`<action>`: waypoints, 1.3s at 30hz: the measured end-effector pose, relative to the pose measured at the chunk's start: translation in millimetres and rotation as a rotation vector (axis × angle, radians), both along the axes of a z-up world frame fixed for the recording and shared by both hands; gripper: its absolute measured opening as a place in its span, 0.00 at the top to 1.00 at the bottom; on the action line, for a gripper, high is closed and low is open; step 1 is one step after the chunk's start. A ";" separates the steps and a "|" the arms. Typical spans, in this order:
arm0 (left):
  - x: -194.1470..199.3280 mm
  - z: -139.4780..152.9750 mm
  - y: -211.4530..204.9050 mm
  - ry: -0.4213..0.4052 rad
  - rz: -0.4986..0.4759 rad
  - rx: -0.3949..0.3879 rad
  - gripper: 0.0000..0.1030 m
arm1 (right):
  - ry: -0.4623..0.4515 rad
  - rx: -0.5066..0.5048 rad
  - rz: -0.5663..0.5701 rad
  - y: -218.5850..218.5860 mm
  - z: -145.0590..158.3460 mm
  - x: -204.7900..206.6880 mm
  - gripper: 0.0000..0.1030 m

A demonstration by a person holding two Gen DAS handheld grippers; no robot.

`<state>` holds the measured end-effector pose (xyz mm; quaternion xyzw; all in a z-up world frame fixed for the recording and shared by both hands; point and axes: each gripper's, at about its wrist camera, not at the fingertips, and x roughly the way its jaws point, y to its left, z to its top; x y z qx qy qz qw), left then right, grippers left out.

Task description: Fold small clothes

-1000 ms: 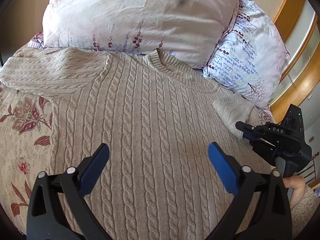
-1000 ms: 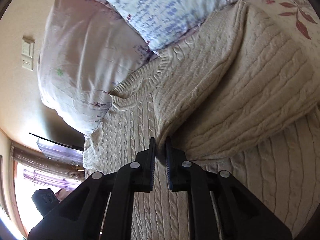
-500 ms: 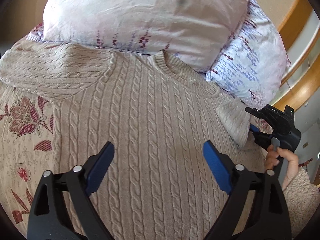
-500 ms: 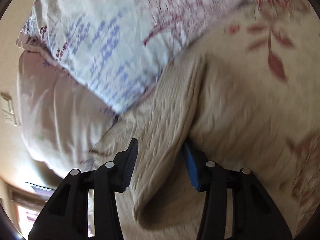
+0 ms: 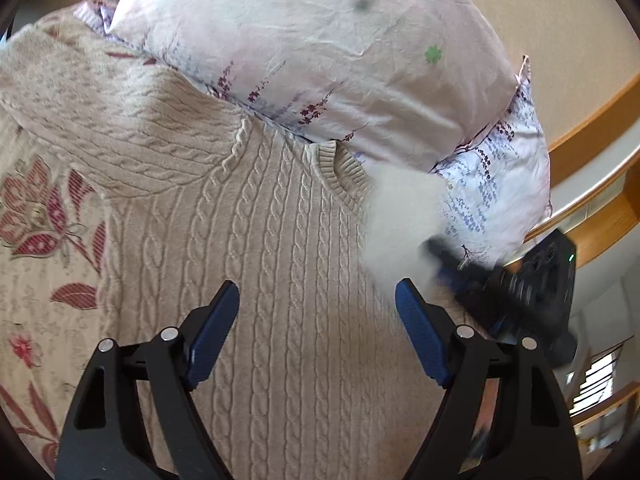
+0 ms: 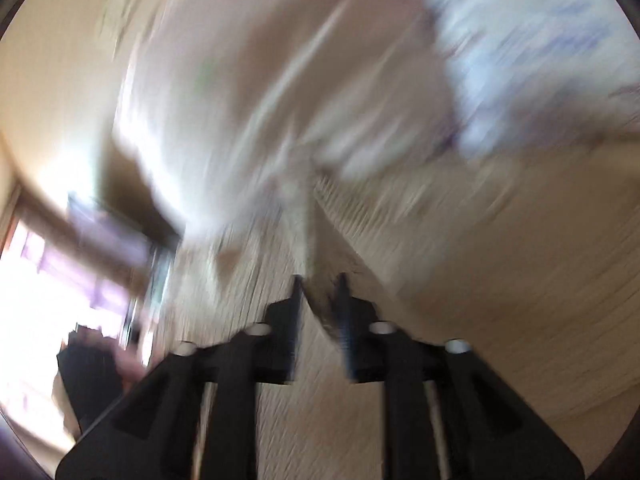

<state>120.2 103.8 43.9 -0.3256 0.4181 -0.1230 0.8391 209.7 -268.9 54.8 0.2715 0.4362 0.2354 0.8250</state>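
A beige cable-knit sweater lies flat, front up, on a floral bedspread, its collar against a pale flower-print pillow. The left gripper hovers over the sweater's chest, blue-padded fingers spread wide and empty. The right gripper, heavily blurred, pinches a fold of the knit between nearly closed jaws.

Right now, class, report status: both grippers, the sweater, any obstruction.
Left gripper open, above sweater body. Right gripper shut on sleeve, frame blurred. Pillows overlap the collar edge.
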 end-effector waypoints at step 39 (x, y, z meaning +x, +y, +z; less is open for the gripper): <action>110.0 -44.5 -25.3 0.136 -0.119 0.293 0.92 | 0.173 0.224 -0.773 -186.4 -92.0 -127.5 0.91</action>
